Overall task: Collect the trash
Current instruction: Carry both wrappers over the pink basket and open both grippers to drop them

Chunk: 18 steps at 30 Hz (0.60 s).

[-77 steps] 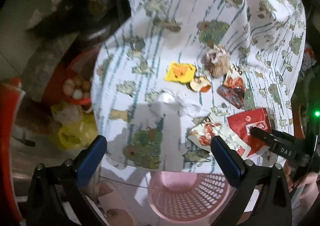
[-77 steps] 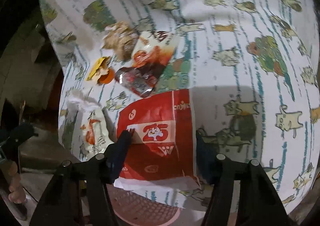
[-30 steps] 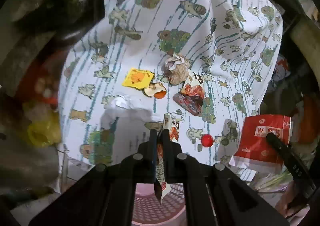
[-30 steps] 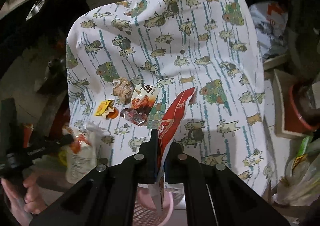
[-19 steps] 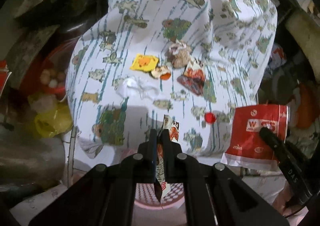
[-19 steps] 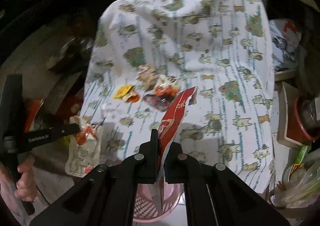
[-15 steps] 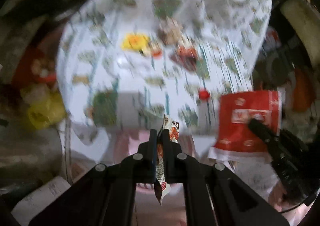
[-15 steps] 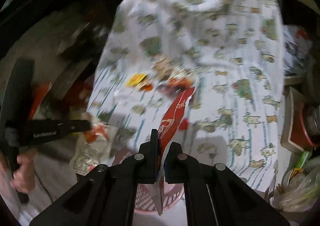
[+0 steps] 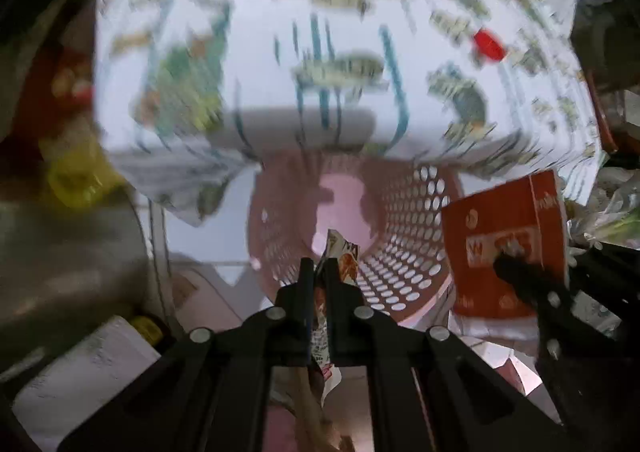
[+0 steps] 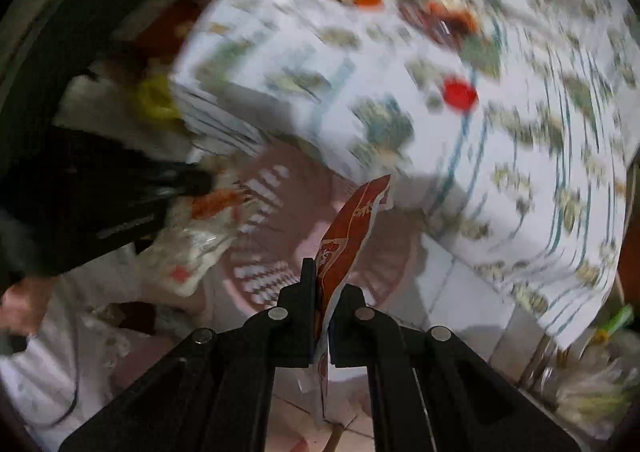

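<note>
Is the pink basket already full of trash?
No, in the left wrist view the pink basket shows a bare bottom, with no trash lying inside.

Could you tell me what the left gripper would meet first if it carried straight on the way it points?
Probably the pink basket: the left gripper aims into its open mouth, though depth is unclear.

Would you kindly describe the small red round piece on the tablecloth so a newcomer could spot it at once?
Start at the table draped in the white patterned tablecloth, above the pink perforated basket. Near the cloth's front edge, apart from the wrapper pile farther back, lies the small red round piece. It is the only plain, solid red spot sitting alone on the cloth.
</note>
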{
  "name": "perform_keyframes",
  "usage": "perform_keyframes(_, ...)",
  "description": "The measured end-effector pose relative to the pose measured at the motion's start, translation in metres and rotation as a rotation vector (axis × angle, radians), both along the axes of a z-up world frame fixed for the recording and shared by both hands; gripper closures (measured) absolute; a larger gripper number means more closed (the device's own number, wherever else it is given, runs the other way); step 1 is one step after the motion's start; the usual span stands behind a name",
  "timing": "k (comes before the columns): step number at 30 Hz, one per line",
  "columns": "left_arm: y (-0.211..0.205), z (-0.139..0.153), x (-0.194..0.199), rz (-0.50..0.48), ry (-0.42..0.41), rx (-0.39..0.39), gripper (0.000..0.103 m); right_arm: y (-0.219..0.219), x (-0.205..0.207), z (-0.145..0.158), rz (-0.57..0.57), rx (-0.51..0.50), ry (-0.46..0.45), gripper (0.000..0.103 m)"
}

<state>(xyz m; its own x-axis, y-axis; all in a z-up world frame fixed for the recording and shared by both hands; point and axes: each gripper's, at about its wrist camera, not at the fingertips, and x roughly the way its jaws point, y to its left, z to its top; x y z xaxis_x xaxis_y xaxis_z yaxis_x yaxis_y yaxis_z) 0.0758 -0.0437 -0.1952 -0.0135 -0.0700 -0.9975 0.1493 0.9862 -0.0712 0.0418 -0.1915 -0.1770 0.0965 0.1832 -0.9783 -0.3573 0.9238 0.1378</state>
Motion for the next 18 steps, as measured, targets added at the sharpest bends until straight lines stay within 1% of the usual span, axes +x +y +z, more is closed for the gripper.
perform_keyframes(2,-0.003,-0.013,0.002,0.006,0.023,-0.007,0.099,-0.008,0.006,-0.027,-0.079,0.020,0.056,0.098)
perform_keyframes(3,-0.004,-0.019,0.003,0.006,0.022,0.003,0.099,-0.010,0.008,-0.036,-0.107,0.028,0.066,0.098)
perform_keyframes(7,-0.003,-0.039,0.007,0.027,0.026,0.039,0.098,-0.010,0.011,-0.069,-0.137,-0.016,0.025,0.098)
perform_keyframes(9,0.003,-0.054,0.010,0.054,0.031,0.090,0.098,-0.012,0.012,-0.087,-0.158,-0.027,0.032,0.098)
perform_keyframes(10,0.003,-0.059,0.011,0.056,0.034,0.103,0.098,-0.015,0.012,-0.094,-0.174,-0.026,0.039,0.098)
perform_keyframes(12,0.007,-0.070,0.012,0.068,0.045,0.121,0.098,-0.021,0.012,-0.105,-0.207,-0.033,0.042,0.098)
perform_keyframes(14,0.010,-0.076,0.014,0.079,0.059,0.115,0.098,-0.025,0.010,-0.113,-0.216,-0.065,0.023,0.098)
perform_keyframes(16,0.012,-0.079,0.015,0.093,0.064,0.101,0.096,-0.026,0.009,-0.116,-0.216,-0.073,0.012,0.098)
perform_keyframes(17,0.012,-0.079,0.016,0.097,0.064,0.097,0.083,-0.027,0.010,-0.117,-0.218,-0.064,0.014,0.098)
perform_keyframes(18,0.012,-0.079,0.016,0.101,0.058,0.095,0.057,-0.024,0.014,-0.118,-0.221,-0.057,0.019,0.097)
